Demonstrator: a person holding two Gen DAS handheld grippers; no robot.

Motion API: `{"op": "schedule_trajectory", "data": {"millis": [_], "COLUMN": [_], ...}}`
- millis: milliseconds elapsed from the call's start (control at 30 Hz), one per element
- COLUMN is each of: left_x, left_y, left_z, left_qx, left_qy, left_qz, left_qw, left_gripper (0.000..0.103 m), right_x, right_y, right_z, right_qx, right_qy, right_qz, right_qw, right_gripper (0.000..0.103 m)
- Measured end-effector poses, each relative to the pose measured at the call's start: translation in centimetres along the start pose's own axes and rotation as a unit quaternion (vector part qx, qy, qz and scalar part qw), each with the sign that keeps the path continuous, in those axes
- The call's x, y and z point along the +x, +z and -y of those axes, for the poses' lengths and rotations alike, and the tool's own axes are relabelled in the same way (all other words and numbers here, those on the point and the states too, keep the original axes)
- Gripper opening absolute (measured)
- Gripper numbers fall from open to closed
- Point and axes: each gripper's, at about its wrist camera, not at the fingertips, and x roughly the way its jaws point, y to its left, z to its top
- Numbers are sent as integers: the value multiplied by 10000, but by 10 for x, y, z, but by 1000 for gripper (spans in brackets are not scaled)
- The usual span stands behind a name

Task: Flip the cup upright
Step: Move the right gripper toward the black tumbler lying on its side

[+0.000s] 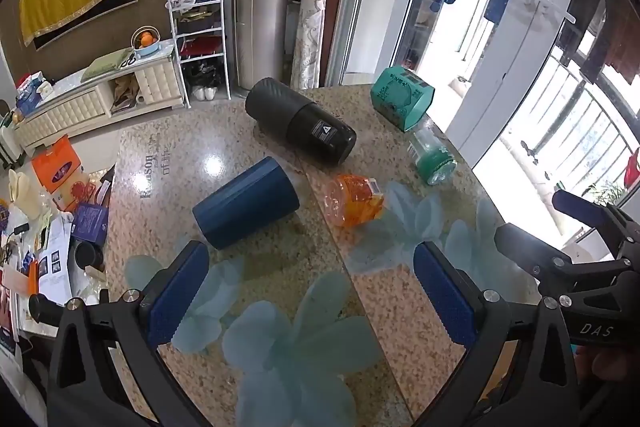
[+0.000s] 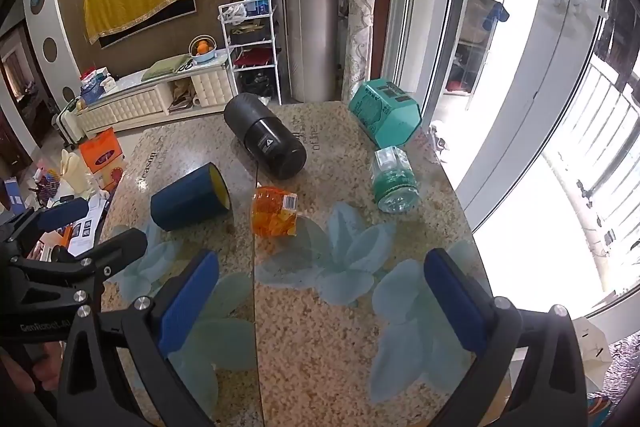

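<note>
Dark blue, rigid and likely light, the cup (image 1: 246, 203) lies on its side left of centre on the bench (image 1: 392, 299). Both my jaws gape wide, empty. I judge mid-wall the safest hold; its smooth skin may slip.

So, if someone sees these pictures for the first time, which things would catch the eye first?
Probably the dark blue cup lying on its side at the table's left, its yellow inside showing. Next, the big black cylinder lying behind it and the orange packet at the centre. Both the left gripper and the right gripper are open above the table, holding nothing.
</note>
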Motion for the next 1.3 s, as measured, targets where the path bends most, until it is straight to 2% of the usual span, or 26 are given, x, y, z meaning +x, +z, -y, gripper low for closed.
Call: {"op": "schedule_trajectory", "data": {"millis": [167, 333, 500, 600, 700, 733, 833, 900, 967, 1167, 1300], "left_x": [2, 4, 8, 12, 15, 16, 18, 22, 25, 36, 46], "left_y": [0, 3, 5, 5, 7, 8, 9, 11, 11, 9, 7], "left_z": [-1, -1, -2, -2, -6, -8, -12, -15, -17, -21, -15], "left_qx": [-26, -20, -92, -137, -300, -371, -526, -624, -676, -921, -898], "left_qy": [-31, -35, -125, -68, -45, -59, -23, 78, 149, 251, 325], "left_qz": [-18, 0, -28, -67, -96, -99, -94, -113, -145, -195, -307], "left_qw": [10000, 10000, 9999, 9999, 9995, 9992, 9986, 9980, 9975, 9952, 9950], "left_gripper": [103, 103, 103, 103, 103, 103, 103, 103, 103, 103, 103], "right_x": [1, 6, 12, 20, 34, 38, 54, 67, 75, 121, 144], "right_y": [0, 4, 16, 26, 41, 43, 61, 71, 80, 109, 123], "right_z": [-3, 2, -2, -2, -3, -3, -10, -14, -19, -28, -42], "right_qx": [-2, 27, -299, -511, -793, -803, -1257, -1420, -1525, -1925, -2143], "right_qy": [32, 252, 170, 168, 275, 381, 276, 421, 560, 736, 892], "right_qz": [-42, -130, -138, -368, -706, -701, -880, -1041, -1021, -1346, -1434], "right_qw": [10000, 9996, 9993, 9979, 9940, 9936, 9878, 9835, 9814, 9692, 9621], "right_gripper": [103, 103, 103, 103, 103, 103, 103, 103, 103, 103, 103]}}
